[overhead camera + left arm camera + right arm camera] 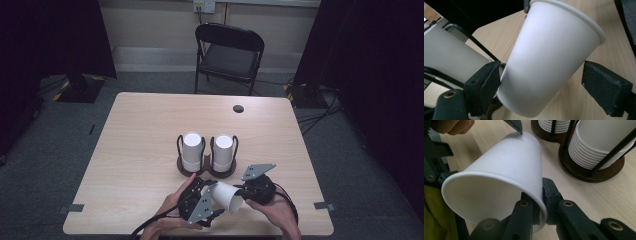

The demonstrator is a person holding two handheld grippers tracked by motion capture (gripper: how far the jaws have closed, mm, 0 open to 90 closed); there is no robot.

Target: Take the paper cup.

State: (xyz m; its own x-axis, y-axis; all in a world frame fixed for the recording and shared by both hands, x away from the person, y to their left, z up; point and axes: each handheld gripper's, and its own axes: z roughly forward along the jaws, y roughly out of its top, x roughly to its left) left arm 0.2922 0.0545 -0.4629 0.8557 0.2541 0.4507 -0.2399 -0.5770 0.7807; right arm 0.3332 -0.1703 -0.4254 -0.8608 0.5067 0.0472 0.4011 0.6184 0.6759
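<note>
A single white paper cup (227, 195) lies tilted above the table's near edge, its mouth toward my right gripper (241, 196). In the right gripper view, that gripper (540, 197) is shut on the cup's rim, one jaw inside the cup (506, 165) and one outside. My left gripper (211, 187) stands open around the cup's lower body. In the left gripper view the cup (549, 57) sits between its jaws. The left pad (487, 85) is against the cup's wall and the right pad (604, 87) stands clear of it.
Two dark wire holders with stacks of white cups (191, 150) (223, 150) stand mid-table just beyond the grippers. The wooden table (140, 125) has a cable hole (238, 108) at its far side. A black folding chair (230, 50) stands behind it.
</note>
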